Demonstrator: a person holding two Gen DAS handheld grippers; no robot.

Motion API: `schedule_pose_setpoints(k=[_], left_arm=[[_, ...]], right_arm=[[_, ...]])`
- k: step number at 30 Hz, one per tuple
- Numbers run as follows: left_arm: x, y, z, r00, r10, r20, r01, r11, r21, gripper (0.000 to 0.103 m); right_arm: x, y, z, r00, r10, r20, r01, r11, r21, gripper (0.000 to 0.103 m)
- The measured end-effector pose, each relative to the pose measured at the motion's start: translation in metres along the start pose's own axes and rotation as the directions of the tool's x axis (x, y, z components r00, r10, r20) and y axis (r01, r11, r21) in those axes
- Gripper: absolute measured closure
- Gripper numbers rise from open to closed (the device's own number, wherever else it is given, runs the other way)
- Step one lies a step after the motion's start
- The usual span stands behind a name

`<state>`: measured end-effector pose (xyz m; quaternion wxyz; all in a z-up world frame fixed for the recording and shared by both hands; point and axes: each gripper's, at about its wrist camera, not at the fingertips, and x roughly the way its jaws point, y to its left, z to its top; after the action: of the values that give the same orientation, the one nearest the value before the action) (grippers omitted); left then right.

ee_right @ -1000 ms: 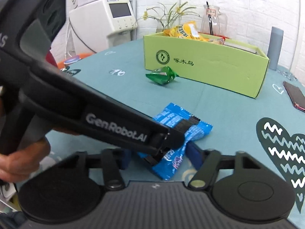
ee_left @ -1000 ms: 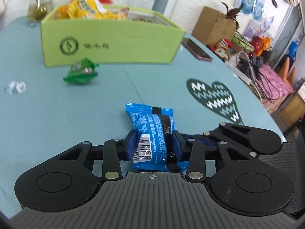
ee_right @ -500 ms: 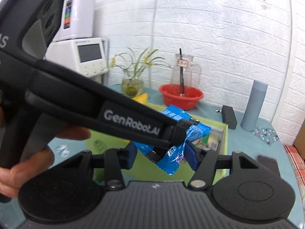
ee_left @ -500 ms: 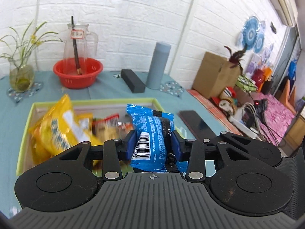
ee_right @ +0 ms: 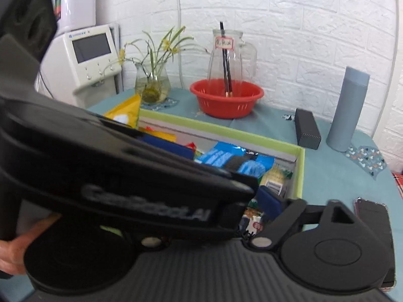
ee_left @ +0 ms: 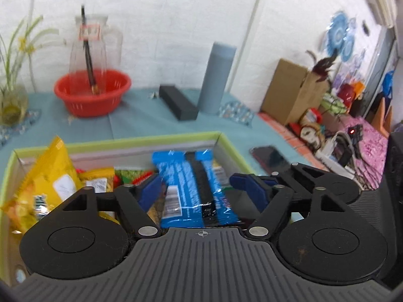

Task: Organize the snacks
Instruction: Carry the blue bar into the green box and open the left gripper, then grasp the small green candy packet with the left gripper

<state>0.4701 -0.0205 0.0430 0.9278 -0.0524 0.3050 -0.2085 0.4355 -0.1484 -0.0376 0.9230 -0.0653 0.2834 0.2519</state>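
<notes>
Freed blue snack packet [ee_left: 194,188] lies between just-opened left hand-held gripper [ee_left: 199,188] jaws.

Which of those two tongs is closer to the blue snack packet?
Left. The blue snack packet lies between the left tongs' just-opened fingers over the green box; the right tongs sit behind, also open.

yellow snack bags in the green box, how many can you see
2: a large yellow bag stands at the left end of the green box, and a smaller yellow packet lies just right of it. Others may be hidden under the grippers.
</notes>
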Motion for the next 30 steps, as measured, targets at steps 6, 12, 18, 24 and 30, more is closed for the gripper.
schedule_pose_setpoints(k=[6, 12, 18, 24, 30], left_arm=[[-0.086, -0.008, -0.008, 0.99, -0.03, 0.14, 0.026, 0.999, 0.03, 0.029], [-0.141, 0.027, -0.067, 0.99, 0.024, 0.139, -0.014, 0.997, -0.074, 0.024], [-0.124, 0.084, -0.125, 0.993, 0.107, -0.047, -0.115, 0.967, -0.229, 0.037], [-0.094, 0.104, -0.123, 0.99, 0.052, -0.128, -0.083, 0.965, -0.249, 0.048], [-0.074, 0.096, -0.125, 0.984, 0.041, -0.172, -0.074, 0.979, -0.189, 0.05]], right_arm=[[-0.072, 0.031, -0.01, 0.993, -0.004, 0.122, 0.01, 0.999, -0.046, 0.009], [-0.081, 0.076, -0.048, 0.988, 0.143, 0.059, -0.142, 0.989, -0.028, 0.009], [-0.031, 0.116, -0.069, 0.972, 0.218, -0.092, -0.222, 0.974, -0.034, 0.009], [0.014, 0.131, -0.07, 0.964, 0.214, -0.158, -0.221, 0.975, -0.025, 0.01], [0.024, 0.134, -0.072, 0.972, 0.181, -0.149, -0.189, 0.981, -0.045, 0.01]])
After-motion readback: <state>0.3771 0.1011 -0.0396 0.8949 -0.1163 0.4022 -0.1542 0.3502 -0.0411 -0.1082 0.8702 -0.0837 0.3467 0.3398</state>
